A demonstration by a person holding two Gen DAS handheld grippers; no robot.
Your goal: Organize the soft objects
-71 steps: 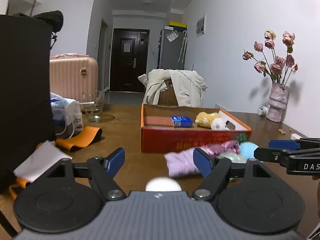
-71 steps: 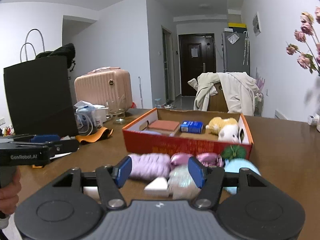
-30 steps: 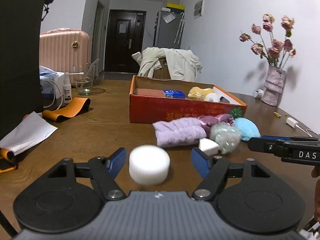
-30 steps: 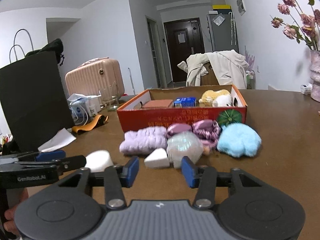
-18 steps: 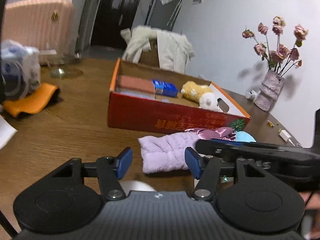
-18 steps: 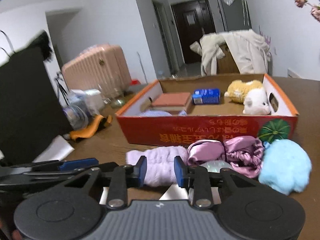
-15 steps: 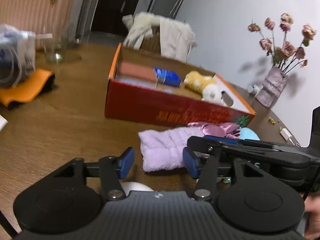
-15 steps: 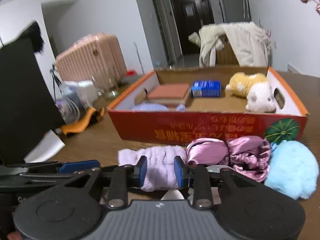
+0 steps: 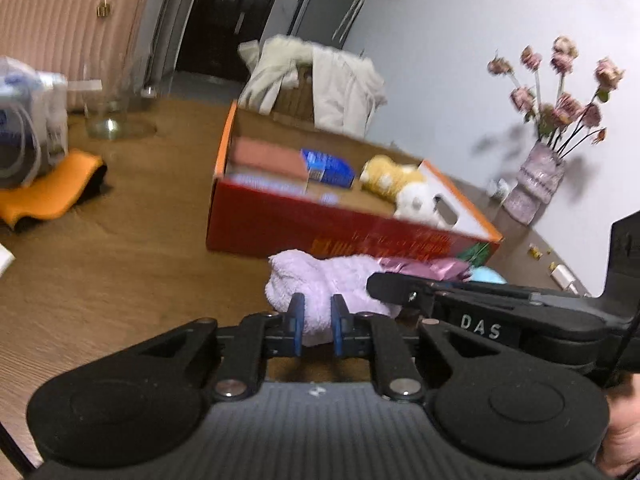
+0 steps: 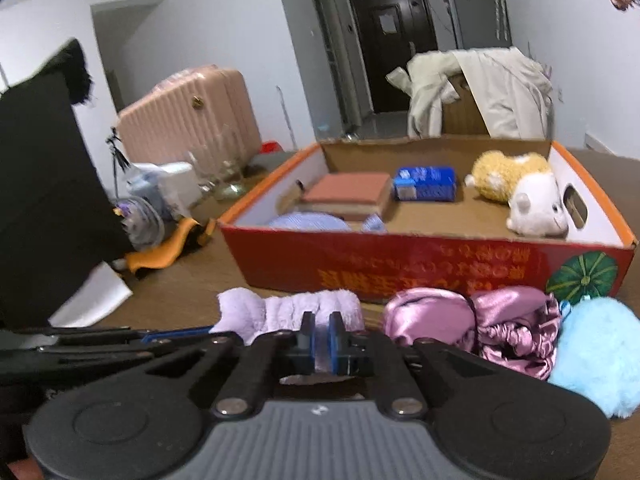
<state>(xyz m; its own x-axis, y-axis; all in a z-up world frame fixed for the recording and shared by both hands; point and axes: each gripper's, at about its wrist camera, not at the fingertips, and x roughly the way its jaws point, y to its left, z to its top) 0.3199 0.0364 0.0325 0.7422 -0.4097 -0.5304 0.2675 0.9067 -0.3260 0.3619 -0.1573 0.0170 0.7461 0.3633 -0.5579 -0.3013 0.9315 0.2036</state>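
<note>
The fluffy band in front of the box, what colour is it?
Pale lilac; the band shows best in the right wrist view.

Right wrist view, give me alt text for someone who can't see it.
The right gripper is shut on a fluffy lilac cloth lying on a wooden table before an open red box. The left gripper reaches in from the left; a pink satin scrunchie and blue puff lie to the right.

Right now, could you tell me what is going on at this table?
A person is sorting soft things with two handheld grippers. Both the left gripper and the right gripper have closed on the lilac headband, which lies on the table in front of the red box. The pink scrunchies and blue puff wait beside it; plush toys are already boxed.
</note>
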